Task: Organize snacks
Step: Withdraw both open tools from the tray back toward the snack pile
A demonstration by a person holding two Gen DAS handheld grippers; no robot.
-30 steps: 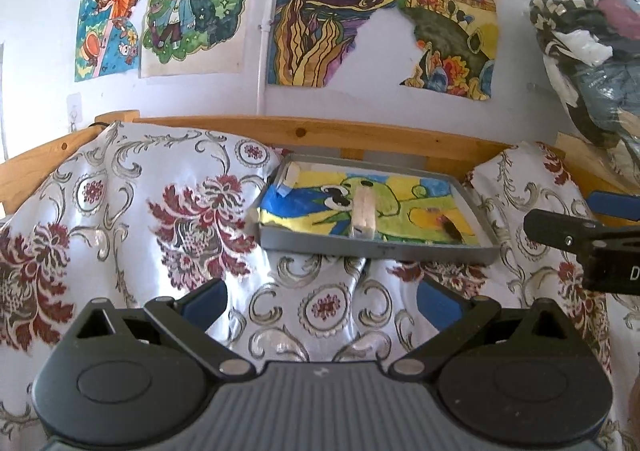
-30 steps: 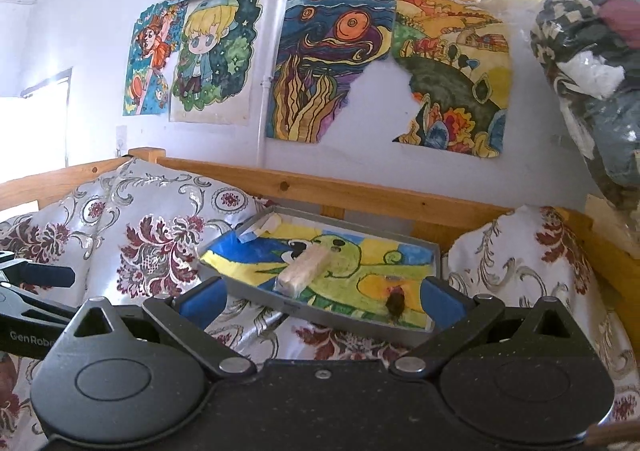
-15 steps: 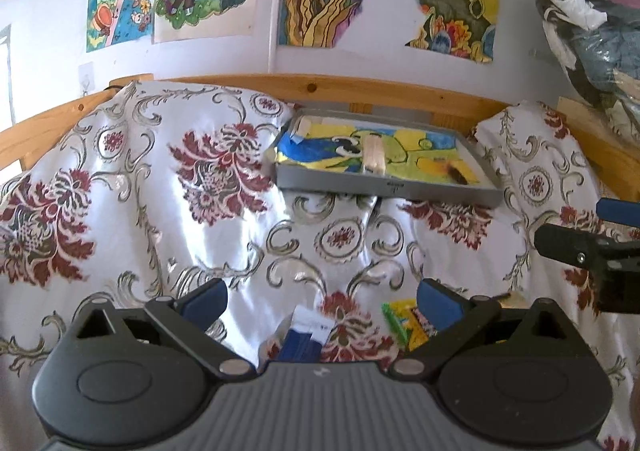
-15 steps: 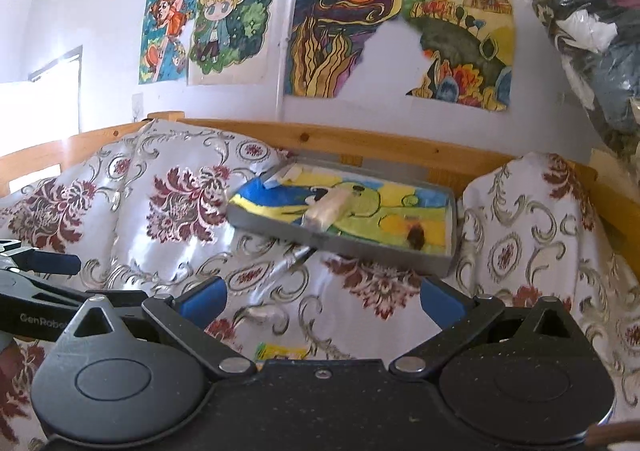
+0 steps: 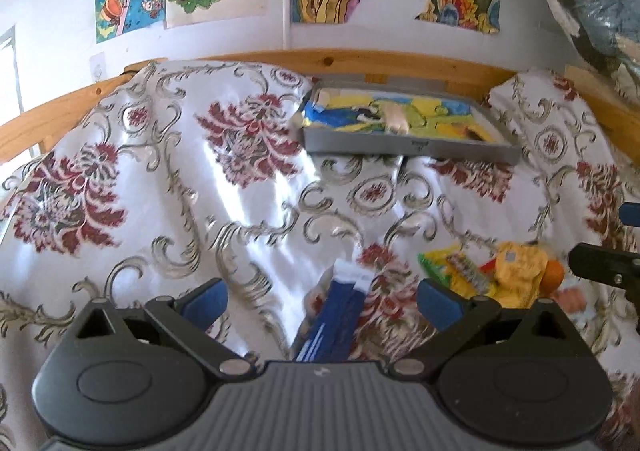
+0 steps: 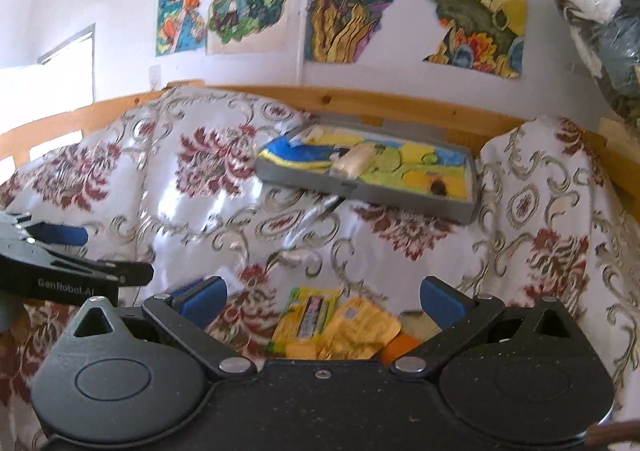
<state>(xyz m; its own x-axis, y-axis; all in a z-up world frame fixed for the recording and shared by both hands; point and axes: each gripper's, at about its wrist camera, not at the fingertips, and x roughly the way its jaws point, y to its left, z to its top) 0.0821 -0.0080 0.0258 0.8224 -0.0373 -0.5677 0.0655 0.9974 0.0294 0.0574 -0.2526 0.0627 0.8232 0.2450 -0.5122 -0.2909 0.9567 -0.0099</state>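
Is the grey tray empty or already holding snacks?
Not empty. The tray holds a pale wrapped bar, a small dark item and a whitish piece at its far corner.

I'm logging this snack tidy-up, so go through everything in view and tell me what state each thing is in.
left gripper: open, holding nothing
right gripper: open, holding nothing
blue packet: lying loose on the cloth, ungripped
yellow packets: loose in a small pile, ungripped
orange item: beside the pile, mostly hidden
grey tray: lidless, tilted, a pale bar inside
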